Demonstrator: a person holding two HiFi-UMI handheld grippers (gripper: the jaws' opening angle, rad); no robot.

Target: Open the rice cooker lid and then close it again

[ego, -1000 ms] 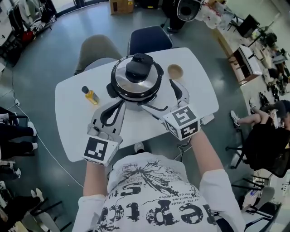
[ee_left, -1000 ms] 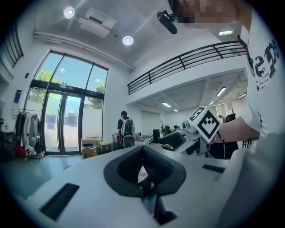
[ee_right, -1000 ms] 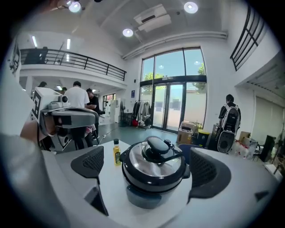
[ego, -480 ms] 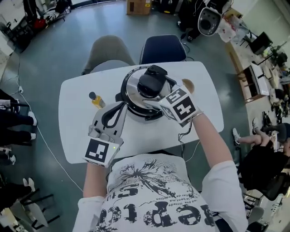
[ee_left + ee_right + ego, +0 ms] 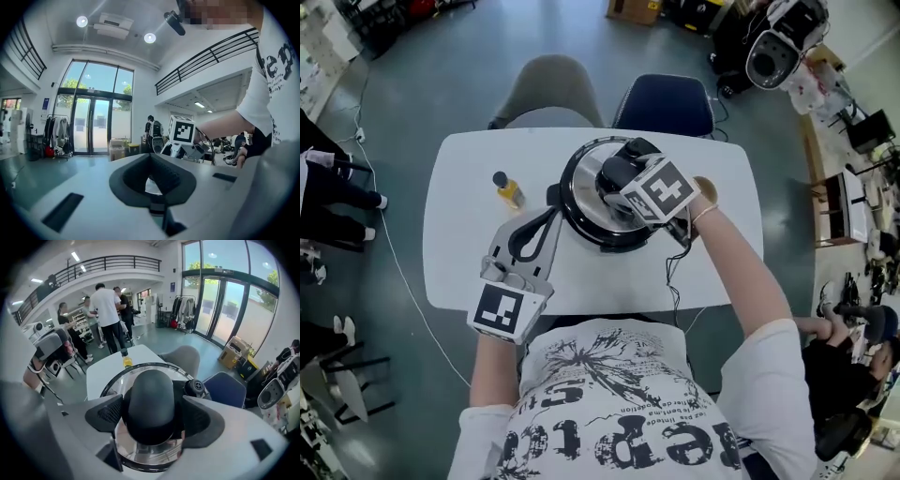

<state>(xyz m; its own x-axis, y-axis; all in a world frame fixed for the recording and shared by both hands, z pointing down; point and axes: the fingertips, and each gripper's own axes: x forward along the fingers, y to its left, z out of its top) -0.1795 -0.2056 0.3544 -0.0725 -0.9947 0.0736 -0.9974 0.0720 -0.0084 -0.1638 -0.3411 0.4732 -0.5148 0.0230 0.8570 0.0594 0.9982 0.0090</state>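
Note:
The rice cooker (image 5: pixel 592 208) stands mid-table with its shiny steel lid (image 5: pixel 143 453) down. On top of the lid is a black domed handle (image 5: pixel 150 401). My right gripper (image 5: pixel 623 175) points steeply down over it; its jaws have just been closing, and the pads (image 5: pixel 110 413) now rest against both sides of the handle. The marker cube hides most of the handle in the head view. My left gripper (image 5: pixel 551 214) lies level by the cooker's left front side, shut with its tips together and nothing between them (image 5: pixel 151 157).
On the white table (image 5: pixel 469 244), a small yellow bottle (image 5: pixel 507 190) stands left of the cooker and a wooden bowl (image 5: pixel 707 189) sits at its right, half hidden by my arm. Two chairs (image 5: pixel 553 89) stand behind the table. People stand farther off.
My right gripper has swung from the table's front right up over the lid and down onto the handle, its jaws narrowing. The left gripper has shifted a little along the cooker's side.

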